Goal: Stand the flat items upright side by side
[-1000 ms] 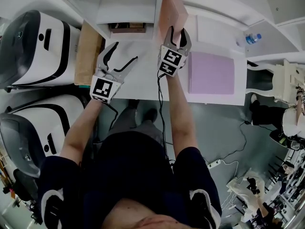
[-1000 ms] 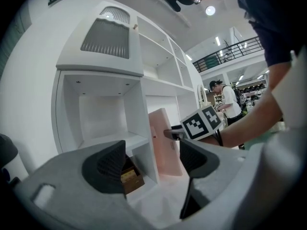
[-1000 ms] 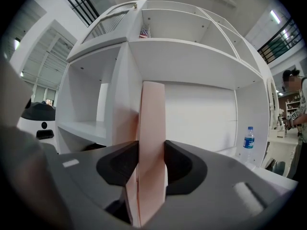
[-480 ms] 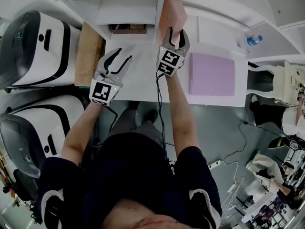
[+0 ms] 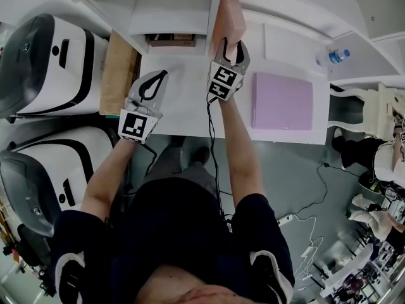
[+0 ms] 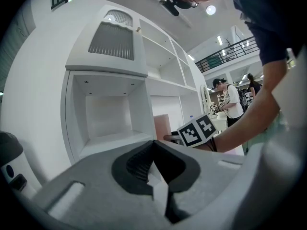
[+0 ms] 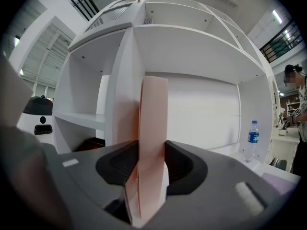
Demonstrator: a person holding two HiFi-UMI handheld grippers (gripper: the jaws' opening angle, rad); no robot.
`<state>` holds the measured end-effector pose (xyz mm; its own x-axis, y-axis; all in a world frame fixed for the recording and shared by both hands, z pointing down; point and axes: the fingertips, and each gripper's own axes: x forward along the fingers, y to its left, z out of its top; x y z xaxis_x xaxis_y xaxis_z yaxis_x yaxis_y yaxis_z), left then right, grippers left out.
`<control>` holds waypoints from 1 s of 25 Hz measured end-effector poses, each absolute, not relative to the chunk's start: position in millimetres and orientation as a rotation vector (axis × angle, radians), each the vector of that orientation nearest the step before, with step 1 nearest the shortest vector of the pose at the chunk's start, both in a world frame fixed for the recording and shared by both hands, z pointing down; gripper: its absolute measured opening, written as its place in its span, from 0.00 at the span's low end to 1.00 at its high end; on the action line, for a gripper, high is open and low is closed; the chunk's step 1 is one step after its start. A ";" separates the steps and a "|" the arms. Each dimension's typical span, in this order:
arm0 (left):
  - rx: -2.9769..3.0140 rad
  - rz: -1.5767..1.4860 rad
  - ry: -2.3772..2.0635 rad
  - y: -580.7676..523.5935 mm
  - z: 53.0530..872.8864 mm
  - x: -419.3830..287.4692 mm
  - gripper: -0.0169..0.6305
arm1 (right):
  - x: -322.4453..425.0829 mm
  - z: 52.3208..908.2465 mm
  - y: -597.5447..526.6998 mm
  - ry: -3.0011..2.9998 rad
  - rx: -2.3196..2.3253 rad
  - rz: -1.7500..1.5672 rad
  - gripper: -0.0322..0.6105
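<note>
Currently I read the right gripper (image 5: 232, 45) as clamped on the pink flat item (image 7: 153, 128), which stands upright and edge-on, just beside the white shelf divider (image 7: 125, 95). The left gripper (image 6: 154, 145) has just closed its jaws; they meet with nothing between them. Only the head view gives the full outline of the purple flat item (image 5: 282, 101), lying flat on the desk (image 5: 183, 100) at 3 o'clock from the right gripper. The right gripper view shows the water bottle (image 7: 253, 138) standing upright.
</note>
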<state>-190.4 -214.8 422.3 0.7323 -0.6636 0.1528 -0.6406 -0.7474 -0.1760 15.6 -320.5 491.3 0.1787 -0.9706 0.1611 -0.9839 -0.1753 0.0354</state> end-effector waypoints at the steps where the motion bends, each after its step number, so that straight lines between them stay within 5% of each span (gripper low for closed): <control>1: -2.817 -0.316 1.068 -215.1 422.5 -191.2 0.03 | 14.6 493.3 -321.4 -1.928 2.302 0.158 0.31; 25: -2.818 -0.291 1.077 -213.3 422.2 -194.3 0.03 | -23.7 496.9 -324.3 -2.123 2.040 -0.017 0.35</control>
<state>-194.3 -213.3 422.2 0.7301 -0.6692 0.1384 -0.6479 -0.7422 -0.1710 -23.7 -324.3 496.9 -0.0300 -0.9907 0.1330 -0.9883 0.0493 0.1441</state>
